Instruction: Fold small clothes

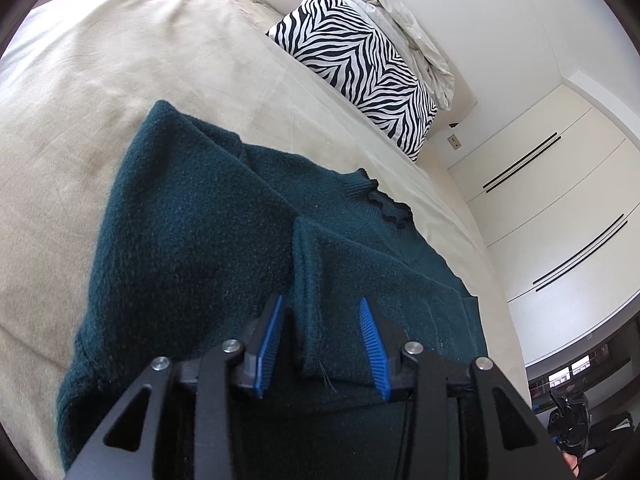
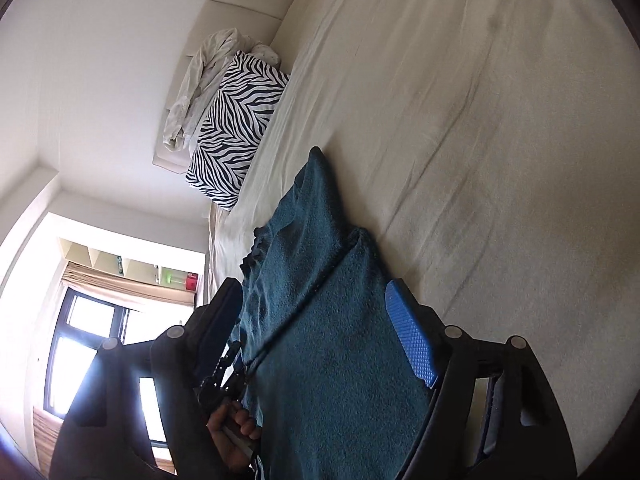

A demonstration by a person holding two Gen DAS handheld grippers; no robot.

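While the dark green sweater [image 1: 208,224] lies spread across the beige bed [image 1: 100,92], the left gripper [image 1: 324,344] stands with its blue pads parted around a folded sleeve [image 1: 320,300], not pinching it. In the right wrist view, the right gripper [image 2: 320,344] is spread wide, sweater [image 2: 328,340] fabric bunched between its fingers without either pad pressing it. A zebra pillow [image 1: 360,64] sits at one o'clock from the sweater, against the headboard, crumpled white cloth [image 1: 404,28] just behind it.
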